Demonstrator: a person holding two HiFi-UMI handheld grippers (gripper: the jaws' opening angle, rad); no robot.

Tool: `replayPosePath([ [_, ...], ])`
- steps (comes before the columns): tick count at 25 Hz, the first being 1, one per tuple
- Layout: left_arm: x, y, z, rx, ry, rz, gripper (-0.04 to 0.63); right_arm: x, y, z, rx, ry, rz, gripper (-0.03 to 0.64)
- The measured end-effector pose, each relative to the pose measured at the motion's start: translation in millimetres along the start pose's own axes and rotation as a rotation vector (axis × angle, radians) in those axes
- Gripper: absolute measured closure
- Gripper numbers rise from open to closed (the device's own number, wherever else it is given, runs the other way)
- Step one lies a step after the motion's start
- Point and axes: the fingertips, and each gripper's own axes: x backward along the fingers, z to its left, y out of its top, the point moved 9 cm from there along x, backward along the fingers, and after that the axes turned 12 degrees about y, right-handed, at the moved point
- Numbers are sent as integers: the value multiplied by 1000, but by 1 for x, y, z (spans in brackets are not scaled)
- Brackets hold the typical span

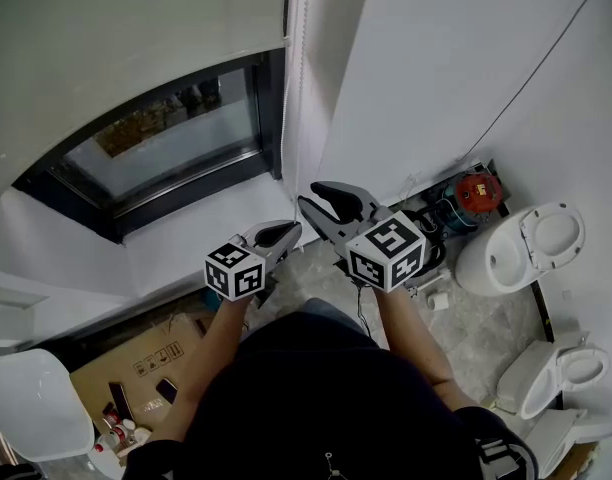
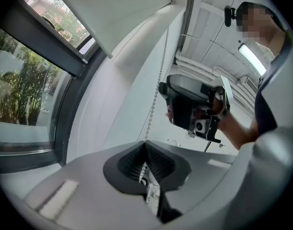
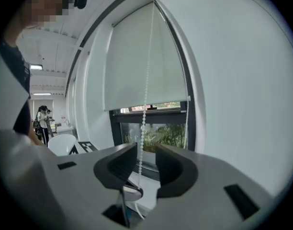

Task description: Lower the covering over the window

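Observation:
The pale roller blind (image 1: pixel 116 48) covers the upper part of the dark-framed window (image 1: pixel 166 138); glass still shows below its hem. A white bead chain (image 1: pixel 298 58) hangs at the window's right edge. My left gripper (image 1: pixel 291 230) is shut on the bead chain (image 2: pixel 158 85), which enters between its ribbed pads (image 2: pixel 158 164). My right gripper (image 1: pixel 314 198) sits just right of and higher than the left. In the right gripper view it (image 3: pixel 145 159) is open, and the chain (image 3: pixel 143 119) hangs in the gap without touching either pad. The blind (image 3: pixel 141 61) is ahead.
White wall stands right of the window. On the floor below are two toilets (image 1: pixel 521 248) (image 1: pixel 556 368), a red object (image 1: pixel 478 190), a cardboard box (image 1: pixel 146 363) and a white chair (image 1: pixel 31 403). A person (image 3: pixel 42 121) stands far off in the room.

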Motion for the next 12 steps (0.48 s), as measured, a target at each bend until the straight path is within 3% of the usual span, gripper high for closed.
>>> replayPosePath([
  [3, 0, -1, 0, 5, -1, -3, 584, -8, -2, 1, 12, 8, 21, 509],
  [7, 0, 0, 0, 2, -1, -4, 584, -17, 5, 3, 13, 40, -30, 516],
  [9, 0, -1, 0, 2, -1, -3, 584, -18, 13, 2, 27, 20, -71, 565],
  [12, 1, 0, 1, 9, 2, -8, 584, -21, 29, 2, 92, -19, -95, 588],
])
